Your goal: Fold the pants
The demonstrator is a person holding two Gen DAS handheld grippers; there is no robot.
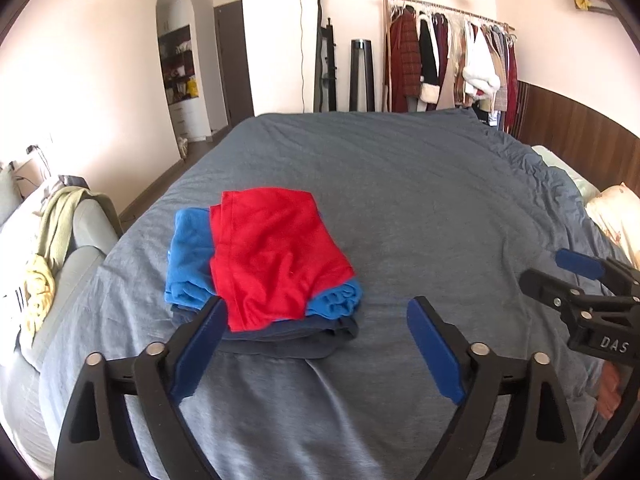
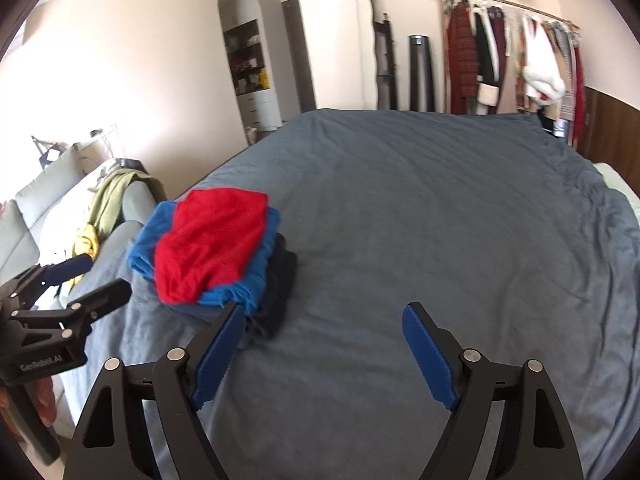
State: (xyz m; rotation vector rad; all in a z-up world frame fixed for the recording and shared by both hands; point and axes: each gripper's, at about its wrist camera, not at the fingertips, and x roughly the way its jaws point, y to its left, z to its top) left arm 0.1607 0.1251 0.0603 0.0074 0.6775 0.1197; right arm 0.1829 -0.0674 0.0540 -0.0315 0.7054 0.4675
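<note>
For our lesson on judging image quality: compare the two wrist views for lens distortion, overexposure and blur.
Left wrist view: fisheye bows the bed edges, dark corners, left wall washed out, red pants sharp. Right wrist view: same bowing and blown-out wall; the red pants and clothes rack look slightly smeared, while the right gripper stays crisp.

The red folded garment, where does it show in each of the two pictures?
Left wrist view: red garment left of centre, atop the stack, above the left finger.
Right wrist view: red garment further left, near the bed's edge.
Shared landmark: clothes rack against the far wall.
</note>
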